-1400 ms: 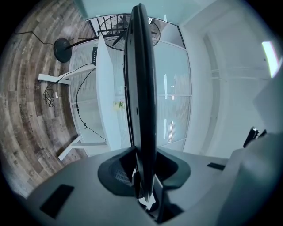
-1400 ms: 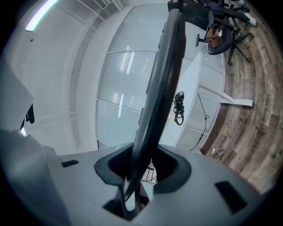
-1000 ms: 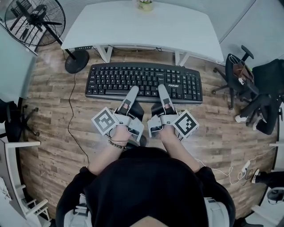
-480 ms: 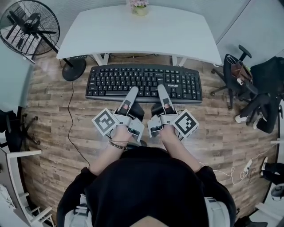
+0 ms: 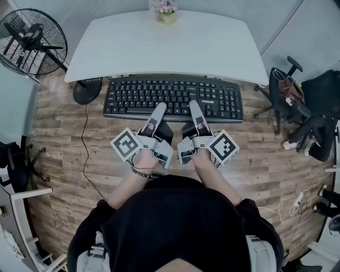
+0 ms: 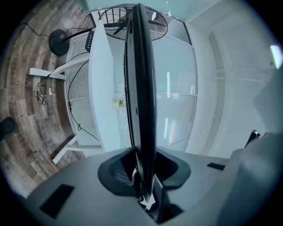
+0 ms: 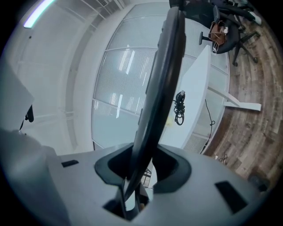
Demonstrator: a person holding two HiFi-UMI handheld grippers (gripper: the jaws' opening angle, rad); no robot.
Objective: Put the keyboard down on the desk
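A black keyboard [image 5: 173,97] hangs level in the air, its far edge just at the front edge of the white desk [image 5: 159,45]. My left gripper [image 5: 157,112] is shut on its near edge left of centre, and my right gripper [image 5: 195,110] is shut on the near edge right of centre. In the left gripper view the keyboard [image 6: 140,88] shows edge-on, running up from between the jaws. The right gripper view shows the keyboard [image 7: 161,84] edge-on too, clamped between the jaws, with the desk [image 7: 194,97] beyond it.
A small flower pot [image 5: 166,11] stands at the desk's far edge. A standing fan [image 5: 32,42] is left of the desk, with its round base [image 5: 85,91] and cable on the wooden floor. Office chairs [image 5: 297,101] crowd the right side.
The keyboard and both grippers have moved forward, toward the desk; its far edge now meets the desk's front edge. Both grips are unchanged.
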